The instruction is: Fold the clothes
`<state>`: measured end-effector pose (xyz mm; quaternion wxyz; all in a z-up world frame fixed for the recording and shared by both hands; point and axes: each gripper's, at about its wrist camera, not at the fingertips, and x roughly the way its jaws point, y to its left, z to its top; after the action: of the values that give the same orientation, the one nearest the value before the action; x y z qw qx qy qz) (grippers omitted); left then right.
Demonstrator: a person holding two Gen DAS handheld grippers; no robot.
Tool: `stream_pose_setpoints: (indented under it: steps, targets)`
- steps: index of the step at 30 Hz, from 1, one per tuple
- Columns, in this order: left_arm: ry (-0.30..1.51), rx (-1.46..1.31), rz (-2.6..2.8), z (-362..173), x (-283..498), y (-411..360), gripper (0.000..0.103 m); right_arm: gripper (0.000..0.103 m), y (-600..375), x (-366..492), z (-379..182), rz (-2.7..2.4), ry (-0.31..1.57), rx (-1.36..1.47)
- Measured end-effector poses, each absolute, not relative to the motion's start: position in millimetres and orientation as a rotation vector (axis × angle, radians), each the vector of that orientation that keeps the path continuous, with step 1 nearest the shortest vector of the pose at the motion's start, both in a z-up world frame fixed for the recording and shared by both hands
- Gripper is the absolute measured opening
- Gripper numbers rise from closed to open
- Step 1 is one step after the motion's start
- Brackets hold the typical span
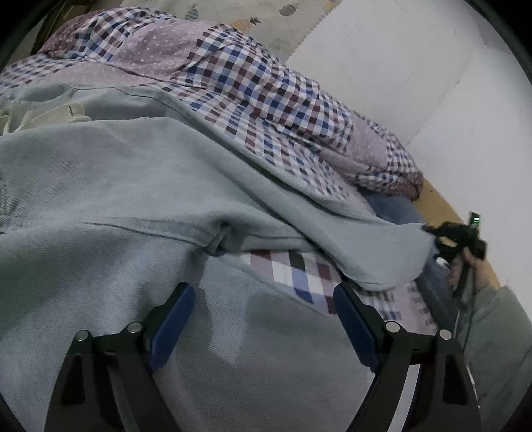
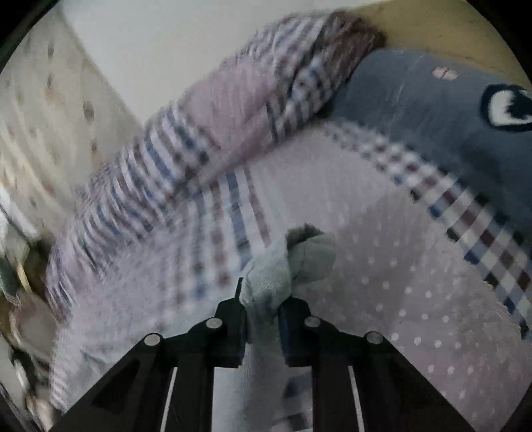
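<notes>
Pale grey-blue sweatshirt spread on the bed, under and ahead of the left gripper, jaws open. Right gripper jaws clamp a bunched sleeve end. Soft, limp, thickish knit; grab hems or cuffs.

A sweatshirt lies spread on the bed, over the quilt. The rolled quilt runs behind it along the wall. A pillow lies at the quilt's right end, against the headboard. The sweatshirt's sleeve stretches right.
</notes>
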<state>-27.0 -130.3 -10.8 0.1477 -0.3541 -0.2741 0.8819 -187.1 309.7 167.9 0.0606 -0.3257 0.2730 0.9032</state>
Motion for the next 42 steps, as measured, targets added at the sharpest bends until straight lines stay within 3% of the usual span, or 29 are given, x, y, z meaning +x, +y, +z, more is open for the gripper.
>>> stream_pose_setpoints:
  steps: [6, 7, 9, 12, 13, 15, 16, 19, 24, 30, 32, 33, 35, 36, 38, 42]
  targets:
    - [-0.999, -0.948, 2.473, -7, -28, -156, 0.088, 0.017, 322, -189, 219, 2.649, 0.765, -0.939]
    - [-1.029, -0.939, 2.463, -6, -28, -160, 0.088, 0.020, 327, -196, 219, 2.621, 0.705, -0.949]
    - [-1.063, -0.922, 2.452, -5, -28, -163, 0.088, 0.035, 340, -215, 203, 2.527, 0.553, -1.025]
    - [-1.031, -0.917, 2.467, -4, -28, -159, 0.088, 0.036, 358, -225, 184, 2.393, 0.448, -1.038]
    - [-1.010, -0.916, 2.474, -3, -28, -156, 0.088, 0.041, 360, -221, 181, 2.392, 0.454, -1.010]
    - [-0.963, -0.917, 2.488, -1, -29, -150, 0.088, 0.073, 363, -212, 175, 2.419, 0.466, -0.973]
    - [-0.947, -0.921, 2.490, -1, -30, -148, 0.088, 0.077, 364, -208, 169, 2.425, 0.460, -0.980]
    - [-0.906, -0.937, 2.493, -4, -28, -143, 0.088, 0.078, 375, -200, 141, 2.414, 0.524, -1.096]
    - [-0.893, -0.955, 2.493, -7, -27, -140, 0.088, 0.078, 408, -177, 65, 2.316, 0.809, -1.248]
    - [-0.890, -0.966, 2.490, -8, -26, -140, 0.088, 0.078, 407, -170, 18, 2.343, 1.030, -1.216]
    - [-0.886, -0.974, 2.488, -9, -27, -139, 0.088, 0.073, 395, -180, 18, 2.382, 0.962, -1.222]
    - [-0.884, -0.976, 2.487, -9, -27, -139, 0.088, 0.050, 389, -186, 19, 2.397, 0.918, -1.236]
    - [-0.882, -0.982, 2.484, -9, -26, -139, 0.086, 0.022, 375, -197, 24, 2.372, 0.755, -1.277]
    - [-0.881, -0.984, 2.482, -9, -26, -139, 0.084, 0.016, 373, -197, 30, 2.368, 0.712, -1.273]
    - [-0.891, -0.963, 2.485, 0, -24, -145, 0.079, 0.011, 373, -195, 40, 2.376, 0.688, -1.248]
    - [-0.910, -0.916, 2.489, 17, -20, -158, 0.075, 0.015, 379, -187, 55, 2.324, 0.624, -1.254]
